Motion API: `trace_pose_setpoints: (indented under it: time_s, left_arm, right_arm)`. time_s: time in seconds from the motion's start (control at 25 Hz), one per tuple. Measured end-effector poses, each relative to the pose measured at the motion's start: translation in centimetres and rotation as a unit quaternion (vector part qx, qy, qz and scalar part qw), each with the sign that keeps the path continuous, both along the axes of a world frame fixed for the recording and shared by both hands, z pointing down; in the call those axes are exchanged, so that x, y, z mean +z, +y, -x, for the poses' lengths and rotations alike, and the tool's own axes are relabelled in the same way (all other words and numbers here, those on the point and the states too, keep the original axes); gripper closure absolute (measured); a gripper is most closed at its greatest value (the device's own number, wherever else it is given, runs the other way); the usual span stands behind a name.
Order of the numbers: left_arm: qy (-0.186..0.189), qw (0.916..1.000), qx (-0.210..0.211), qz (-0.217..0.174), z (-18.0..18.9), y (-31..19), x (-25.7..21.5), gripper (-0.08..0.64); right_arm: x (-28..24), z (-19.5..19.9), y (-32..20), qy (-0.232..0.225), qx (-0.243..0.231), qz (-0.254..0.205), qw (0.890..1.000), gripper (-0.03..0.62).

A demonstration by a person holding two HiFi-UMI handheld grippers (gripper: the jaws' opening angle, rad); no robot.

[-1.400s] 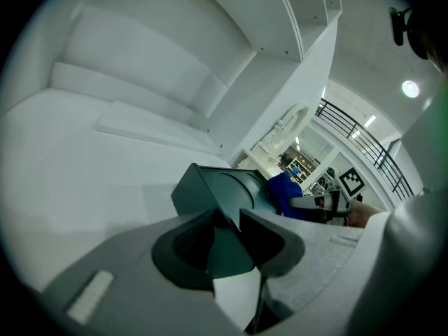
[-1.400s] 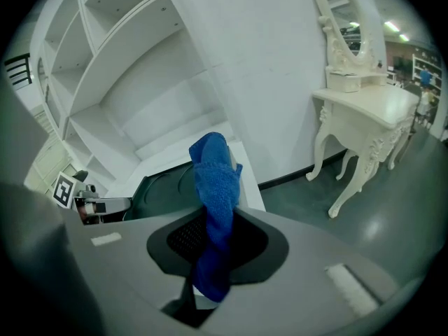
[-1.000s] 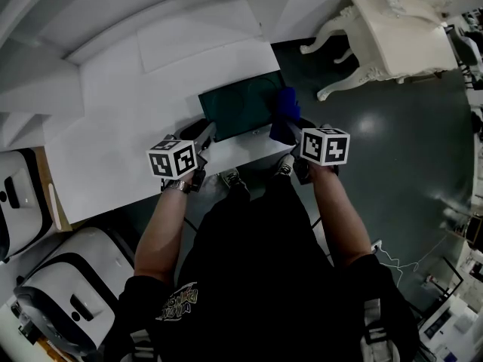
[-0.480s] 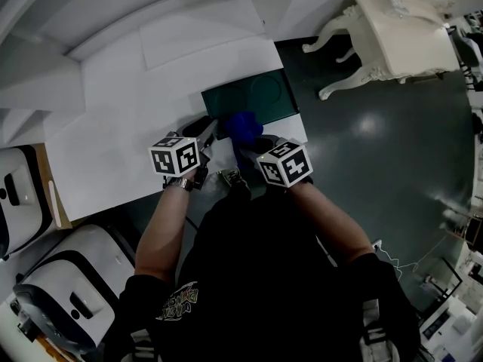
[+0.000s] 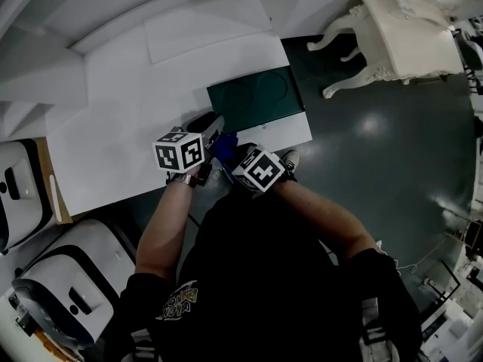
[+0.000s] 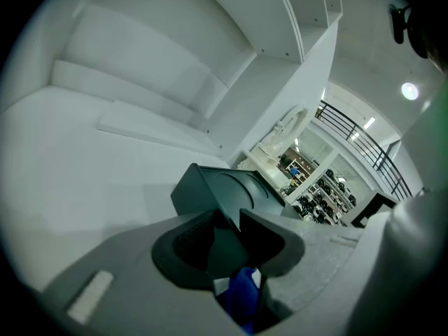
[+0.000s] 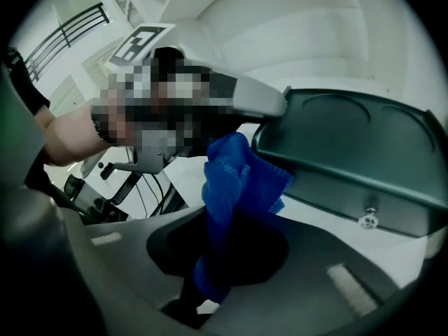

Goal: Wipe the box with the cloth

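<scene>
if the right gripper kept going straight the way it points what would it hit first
Leading with the blue cloth it holds, the right gripper would probably meet the near corner of the dark green box, where the left gripper clamps it. Depth is unclear, so either could come first.

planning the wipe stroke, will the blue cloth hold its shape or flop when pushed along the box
Probably floppy: the blue cloth bunches and folds above the jaws of the right gripper. Likely light: one pinch holds it upright.
</scene>
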State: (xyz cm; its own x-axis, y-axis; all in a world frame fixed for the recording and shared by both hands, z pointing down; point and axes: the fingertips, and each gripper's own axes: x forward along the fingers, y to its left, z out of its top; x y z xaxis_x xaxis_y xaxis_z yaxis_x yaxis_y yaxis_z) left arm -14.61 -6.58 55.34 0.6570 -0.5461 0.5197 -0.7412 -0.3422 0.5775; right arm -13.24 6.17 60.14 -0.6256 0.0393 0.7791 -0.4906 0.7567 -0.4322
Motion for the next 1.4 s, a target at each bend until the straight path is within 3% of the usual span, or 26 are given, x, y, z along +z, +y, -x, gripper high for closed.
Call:
trace_pose_setpoints:
  time_s: [0.44, 1.04, 1.4]
  left_arm:
    - [0.0, 1.0, 0.003, 0.001, 0.0, 0.0, 0.0, 0.444]
    - [-0.005, 1.0, 0.006, 0.0, 0.3, 0.0, 0.0, 0.444]
    - [-0.016, 0.9998, 0.01, 0.001, 0.2, 0.1, 0.1, 0.444]
  right_arm:
    - [1.8, -3.3, -4.0, 0.009, 0.158, 0.043, 0.986, 0.5]
    - [1.4, -10.5, -6.5, -0.001, 0.257, 0.049, 0.965, 0.5]
    - [0.9, -13.1, -6.6, -0.008, 0.267, 0.053, 0.962, 0.499]
